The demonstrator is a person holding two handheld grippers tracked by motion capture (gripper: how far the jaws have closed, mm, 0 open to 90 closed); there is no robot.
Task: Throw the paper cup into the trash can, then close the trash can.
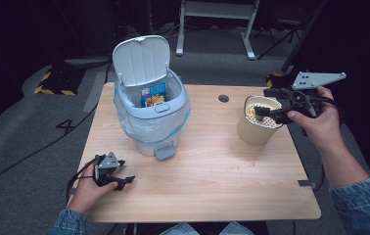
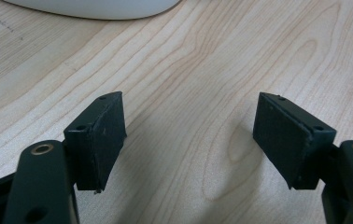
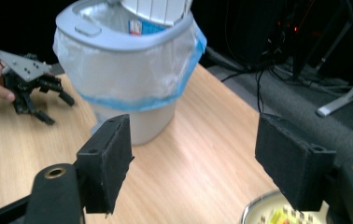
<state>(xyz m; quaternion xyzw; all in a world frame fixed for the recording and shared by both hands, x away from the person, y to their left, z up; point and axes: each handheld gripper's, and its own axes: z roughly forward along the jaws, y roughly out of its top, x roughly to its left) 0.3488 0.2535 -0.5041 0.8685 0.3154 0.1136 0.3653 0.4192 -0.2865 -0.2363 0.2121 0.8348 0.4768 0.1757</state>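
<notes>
While the right gripper (image 1: 266, 113) hovered over the rim of the beige cup (image 1: 257, 128) at the right side of the table (image 1: 212, 181), its jaws stood wide apart and held nothing, as the right gripper view confirmed. The cup stood upright, well apart from the pedal bin (image 1: 151, 115), and small yellow pieces (image 1: 250, 111) lay inside it beneath what appeared to be a perforated insert; their nature could not be determined.

The bin stood at the left-centre of the table with its lid (image 1: 141, 59) raised and a clear liner with a blue edge (image 3: 137, 100) folded over its rim. One blue packet (image 1: 152, 94) already lay inside. On that evidence, the disposal work was judged partly done: one item binned, the cup and its contents not yet lifted or moved toward the bin, and the lid not yet closed.

The left gripper (image 1: 119, 180) rested low near the front left edge of the table, jaws wide, holding nothing, with bare wood between them in the left gripper view.

As to markings, the blue packet bore a white and yellow printed panel, but no wording was legible. No brand could be read on the bin or cup.
</notes>
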